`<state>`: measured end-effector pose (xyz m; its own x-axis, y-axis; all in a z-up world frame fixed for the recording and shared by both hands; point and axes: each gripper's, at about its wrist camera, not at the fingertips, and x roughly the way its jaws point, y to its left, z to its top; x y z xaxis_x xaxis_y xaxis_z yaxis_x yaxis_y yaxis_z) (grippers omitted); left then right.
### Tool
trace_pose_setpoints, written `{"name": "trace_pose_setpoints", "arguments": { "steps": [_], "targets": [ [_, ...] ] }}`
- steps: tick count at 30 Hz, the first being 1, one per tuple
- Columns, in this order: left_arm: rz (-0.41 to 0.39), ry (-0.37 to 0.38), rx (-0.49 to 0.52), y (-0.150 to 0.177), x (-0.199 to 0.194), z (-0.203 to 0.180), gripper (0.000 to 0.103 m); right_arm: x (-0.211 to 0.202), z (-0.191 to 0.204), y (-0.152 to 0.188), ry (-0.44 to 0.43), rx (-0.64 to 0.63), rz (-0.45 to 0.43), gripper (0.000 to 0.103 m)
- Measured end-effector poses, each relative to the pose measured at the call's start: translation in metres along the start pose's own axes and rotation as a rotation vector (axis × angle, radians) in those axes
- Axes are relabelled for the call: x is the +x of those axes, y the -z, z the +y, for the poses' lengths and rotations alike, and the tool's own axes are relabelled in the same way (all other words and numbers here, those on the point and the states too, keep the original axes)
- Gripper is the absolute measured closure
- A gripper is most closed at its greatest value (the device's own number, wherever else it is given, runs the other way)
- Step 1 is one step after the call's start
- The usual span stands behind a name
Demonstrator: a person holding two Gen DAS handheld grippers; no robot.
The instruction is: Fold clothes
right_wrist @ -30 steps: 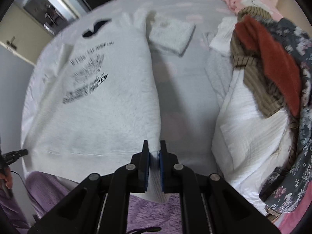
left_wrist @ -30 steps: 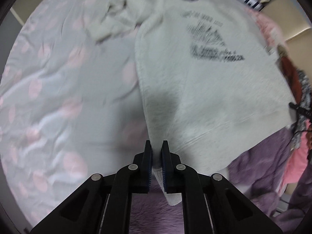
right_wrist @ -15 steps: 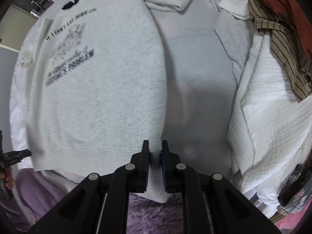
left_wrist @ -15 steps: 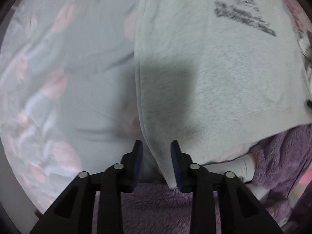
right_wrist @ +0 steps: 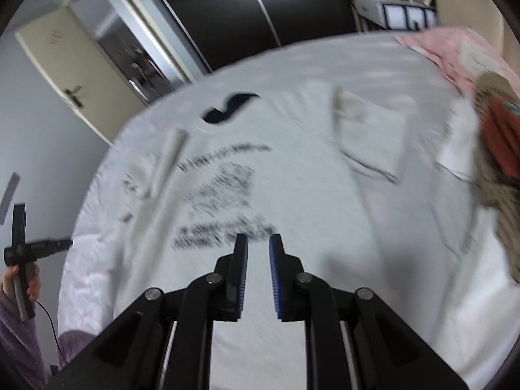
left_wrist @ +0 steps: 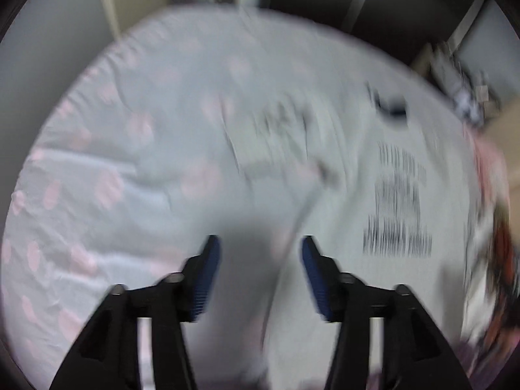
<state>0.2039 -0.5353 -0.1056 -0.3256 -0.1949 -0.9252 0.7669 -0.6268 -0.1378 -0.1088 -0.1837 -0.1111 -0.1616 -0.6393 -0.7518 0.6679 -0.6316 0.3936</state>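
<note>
Behind the bed point(right_wrist: 406, 74) stand dark wardrobe doors point(right_wrist: 227, 9) and a pale door point(right_wrist: 68, 74) on the left. Only the right view shows them sharp; the left view is very blurry. A white sweatshirt point(right_wrist: 292, 195) with black print lies flat on the bed, spread out in the middle. The left gripper point(left_wrist: 260, 250) is wide apart and holds nothing. The right gripper point(right_wrist: 258, 243) has a small gap (nothing is in it) and hangs over the print. The right view also shows a hand point(right_wrist: 22, 279) at the left edge holding a black handle. A pile of clothes point(right_wrist: 497, 149) sits on the right. A folded white cloth point(right_wrist: 370, 136) lies just beside the sweatshirt, on the far side.
</note>
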Motion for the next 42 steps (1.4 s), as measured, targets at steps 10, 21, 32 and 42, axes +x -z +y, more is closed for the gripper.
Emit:
{"name": "trace_pose_setpoints", "arguments": {
  "steps": [10, 21, 32, 42],
  "targets": [
    [-0.147, 0.026, -0.244, -0.060, 0.044, 0.039, 0.023, 0.088, 0.044, 0.015, -0.045, -0.110, -0.153, 0.089],
    [-0.067, 0.029, -0.317, -0.093, 0.146, 0.070, 0.037, 0.137, 0.033, 0.018, 0.000, -0.223, -0.126, 0.089],
    [-0.053, -0.045, -0.239, -0.102, 0.186, 0.049, 0.080, 0.172, 0.028, 0.011, 0.005, -0.196, -0.065, 0.089],
    [-0.138, -0.096, -0.149, -0.118, 0.106, 0.036, 0.095, 0.166, 0.016, 0.007, 0.018, -0.156, -0.085, 0.089]
  ]
}}
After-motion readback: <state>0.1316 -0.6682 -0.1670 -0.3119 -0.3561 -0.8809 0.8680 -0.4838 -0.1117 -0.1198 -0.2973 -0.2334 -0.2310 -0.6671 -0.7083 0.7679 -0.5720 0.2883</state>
